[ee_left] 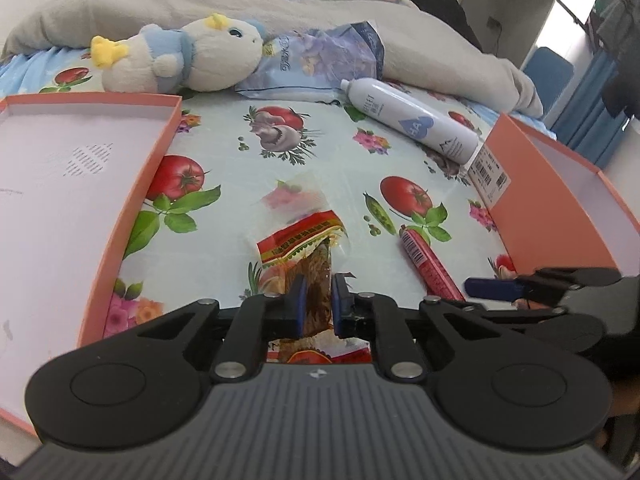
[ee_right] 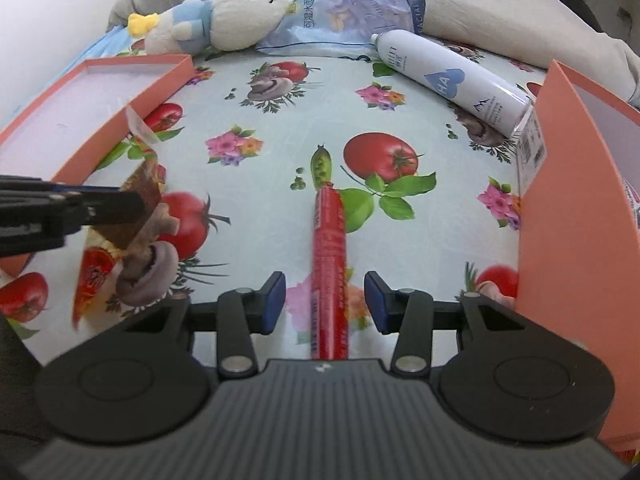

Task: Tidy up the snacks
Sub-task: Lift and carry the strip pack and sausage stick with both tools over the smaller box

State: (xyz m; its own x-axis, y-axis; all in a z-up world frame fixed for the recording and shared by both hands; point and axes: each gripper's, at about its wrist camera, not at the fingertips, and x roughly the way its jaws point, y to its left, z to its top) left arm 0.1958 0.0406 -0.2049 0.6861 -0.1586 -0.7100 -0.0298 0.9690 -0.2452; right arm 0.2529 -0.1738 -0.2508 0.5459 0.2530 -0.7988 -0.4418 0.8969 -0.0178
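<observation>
My left gripper (ee_left: 319, 304) is shut on a clear snack packet with a red and yellow label (ee_left: 304, 244), brown filling showing between the blue pads. The same packet (ee_right: 136, 196) shows in the right wrist view, held by the left gripper (ee_right: 120, 200) above the cloth. A red sausage stick (ee_right: 329, 264) lies on the vegetable-print cloth, running between the open fingers of my right gripper (ee_right: 325, 304). The stick also shows in the left wrist view (ee_left: 430, 264), with the right gripper (ee_left: 496, 289) beside it.
An orange box lid (ee_left: 132, 208) lies at the left, an orange box (ee_left: 560, 208) at the right. A white spray bottle (ee_left: 416, 118), a plush duck (ee_left: 180, 56), a blue facial-mask pouch (ee_left: 320, 60) and a grey blanket (ee_left: 440, 40) lie at the back.
</observation>
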